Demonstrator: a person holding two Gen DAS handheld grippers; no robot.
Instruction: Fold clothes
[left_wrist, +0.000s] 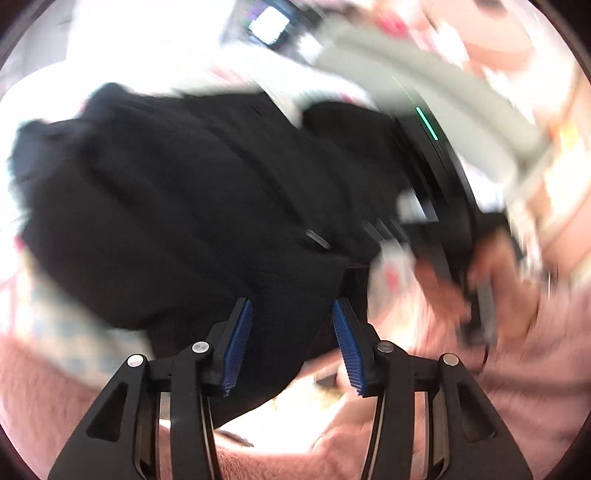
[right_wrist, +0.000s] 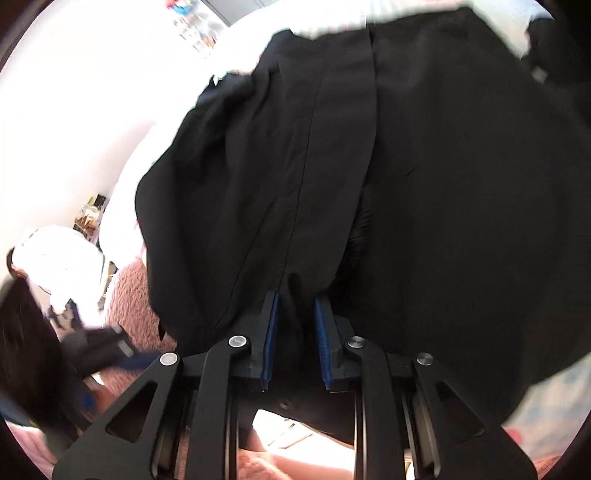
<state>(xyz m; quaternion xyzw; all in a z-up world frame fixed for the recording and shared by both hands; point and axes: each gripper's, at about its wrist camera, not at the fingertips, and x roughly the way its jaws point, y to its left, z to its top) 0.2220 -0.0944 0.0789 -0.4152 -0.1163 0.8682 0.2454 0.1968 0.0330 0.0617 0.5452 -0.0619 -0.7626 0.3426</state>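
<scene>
- My left gripper (left_wrist: 293, 345) has its blue pads (left_wrist: 240, 343) spread apart, and nothing is pinched between them.
- The black garment (left_wrist: 192, 206) lies ahead of and under the left fingers; a corner of its hem reaches down into the gap between the pads, but neither pad presses on it as far as I can see.
- The left view is smeared, so fine detail of the cloth is lost; I can make out a small silvery zip pull (left_wrist: 317, 238) near the middle of the fabric.
- To the right in that same view I see my other hand (left_wrist: 491, 295) wrapped around the dark body of the second tool.
- My right gripper (right_wrist: 295, 343) is drawn close together, its blue pads (right_wrist: 272, 339) pinching a fold of the black garment (right_wrist: 406, 166) that rises straight up from between them.
- From the right gripper the cloth fans out ahead and to both sides, filling most of the view, with a long seam (right_wrist: 306, 158) running away from the fingertips.
- The garment rests on a fuzzy pink blanket (right_wrist: 129, 291), which shows to the left of the cloth and below my tool.
- White bedding (right_wrist: 92, 110) lies beyond the garment's left edge.
</scene>
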